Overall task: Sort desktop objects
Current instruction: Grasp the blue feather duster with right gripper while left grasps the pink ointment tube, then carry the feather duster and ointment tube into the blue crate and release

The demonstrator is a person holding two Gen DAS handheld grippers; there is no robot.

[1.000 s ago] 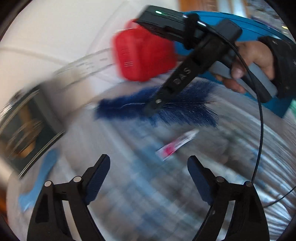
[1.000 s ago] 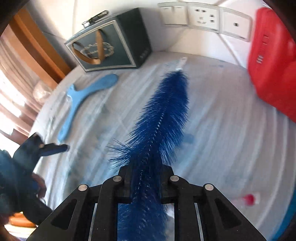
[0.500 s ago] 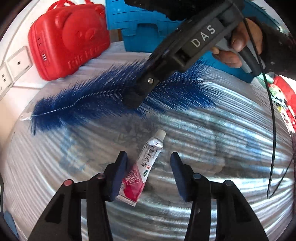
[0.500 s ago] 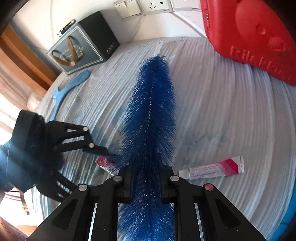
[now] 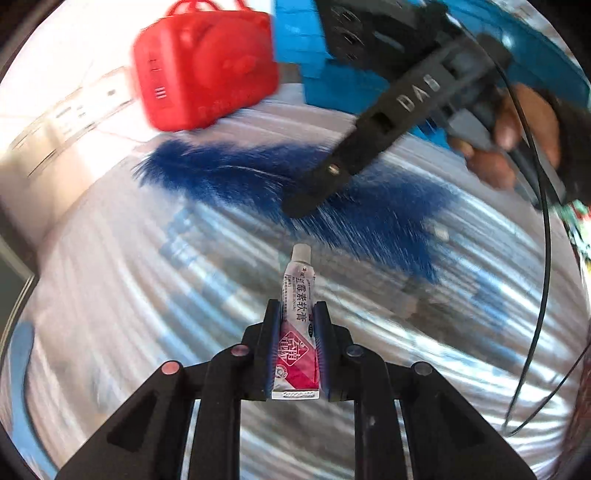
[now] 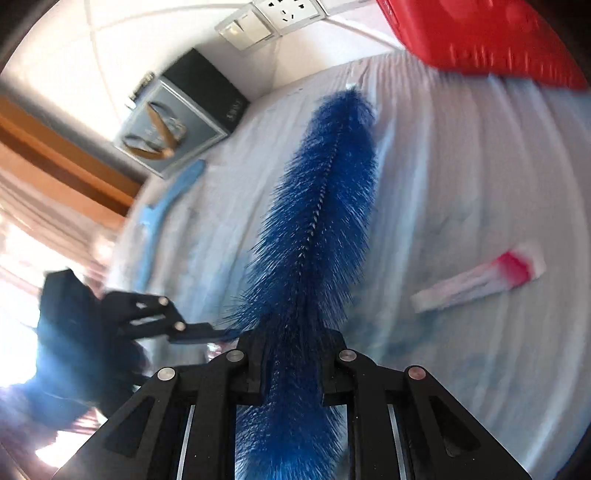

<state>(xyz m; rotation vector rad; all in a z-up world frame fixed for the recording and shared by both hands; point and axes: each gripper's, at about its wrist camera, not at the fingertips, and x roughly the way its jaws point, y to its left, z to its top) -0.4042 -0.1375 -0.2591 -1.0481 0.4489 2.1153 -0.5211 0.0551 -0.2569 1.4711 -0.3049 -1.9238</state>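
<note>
My left gripper is shut on a white and pink ointment tube, cap pointing away, held just above the white ribbed cloth. My right gripper is shut on a long blue bristle brush that points away toward the wall. In the left wrist view the brush lies across the middle with the right gripper clamped on it. A second pink and white tube lies on the cloth to the right of the brush. The left gripper shows at the left of the right wrist view.
A red bear-shaped case stands at the back by the wall sockets. A blue crate sits behind it. A dark gift box and a light blue flat tool lie at the far left.
My left gripper has closed on the ointment tube that lay between its open fingers and lifted it. The right gripper still holds the brush and has shifted a little.
</note>
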